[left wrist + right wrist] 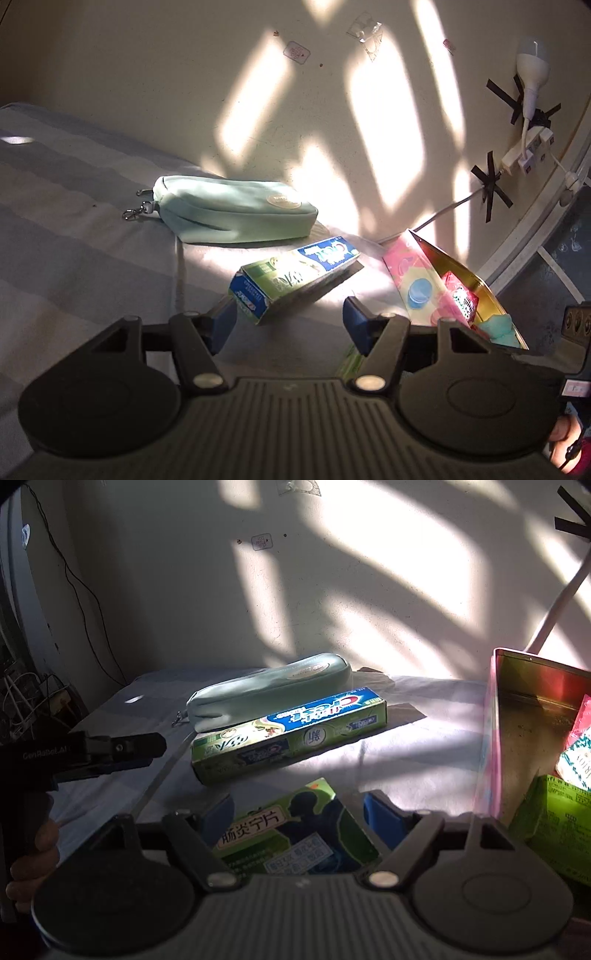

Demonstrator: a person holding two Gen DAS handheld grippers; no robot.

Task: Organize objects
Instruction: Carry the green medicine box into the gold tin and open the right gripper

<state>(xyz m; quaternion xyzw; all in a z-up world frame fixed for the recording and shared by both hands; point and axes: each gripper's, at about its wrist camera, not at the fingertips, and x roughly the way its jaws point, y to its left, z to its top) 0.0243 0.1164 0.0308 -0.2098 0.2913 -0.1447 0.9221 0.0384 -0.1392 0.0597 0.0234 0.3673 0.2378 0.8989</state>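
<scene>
- The bed (424, 716), in a pale striped sheet, carries everything; sun patches cross it.
- A pink tin box (493, 738) stands open at the right, packets inside.
- A mint zip pouch (236, 210) lies farthest, just behind the toothpaste box (291, 734), whose label reads "Crest".
- My left tongs (288, 321) stand open, empty; the toothpaste box's near end lies just beyond their left pad.
- My right tongs (299, 816) straddle a green medicine box (295, 834) with Chinese print; whether they grip it, I cannot tell.
</scene>
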